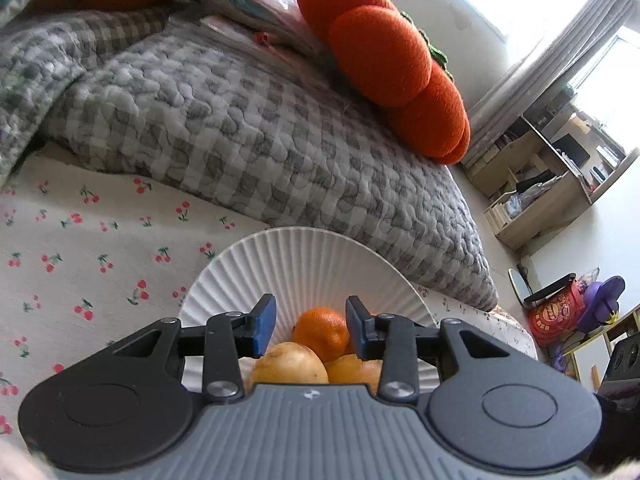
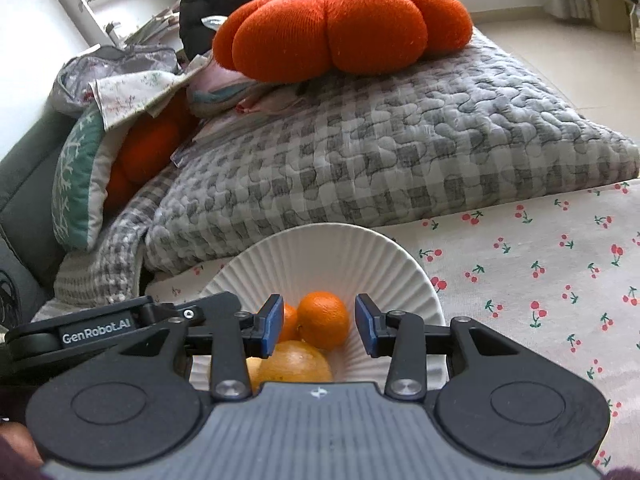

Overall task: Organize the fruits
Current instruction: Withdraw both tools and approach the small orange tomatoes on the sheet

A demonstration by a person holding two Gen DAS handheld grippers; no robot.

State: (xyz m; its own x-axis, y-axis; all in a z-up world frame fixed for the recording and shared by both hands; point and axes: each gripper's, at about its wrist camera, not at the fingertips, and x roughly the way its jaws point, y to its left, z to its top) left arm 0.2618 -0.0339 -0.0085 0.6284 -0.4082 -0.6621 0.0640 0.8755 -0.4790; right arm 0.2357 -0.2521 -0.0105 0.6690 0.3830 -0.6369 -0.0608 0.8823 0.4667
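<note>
White ribbed china makes up the plate (image 1: 304,256), which sits on the cherry-print sheet (image 1: 100,248) of a bed, close against the folded grey checked quilt (image 1: 248,136). Its fluted sides slope inward, which is probably why the fruit bunches at the bottom: a small orange (image 1: 322,330), a pale yellow fruit (image 1: 290,364) and another orange-yellow one (image 1: 354,368) lie touching one another.

Both claws hover over this pile, tilted downward. The left claw (image 1: 310,326) has its blue pads narrowly apart, with the small orange seen between them but not pressed by either. The right claw (image 2: 318,326) stands the same way, narrow and empty, framing a small orange (image 2: 323,318) above a bigger orange-yellow fruit (image 2: 296,362); the left tool's arm shows beside it.

Room is tight. The plate's far rim nearly meets the quilt, and an orange pumpkin cushion (image 2: 340,28) sits on top of that. Open sheet lies to either side of the plate, the safer way out with a fruit, I judge.
</note>
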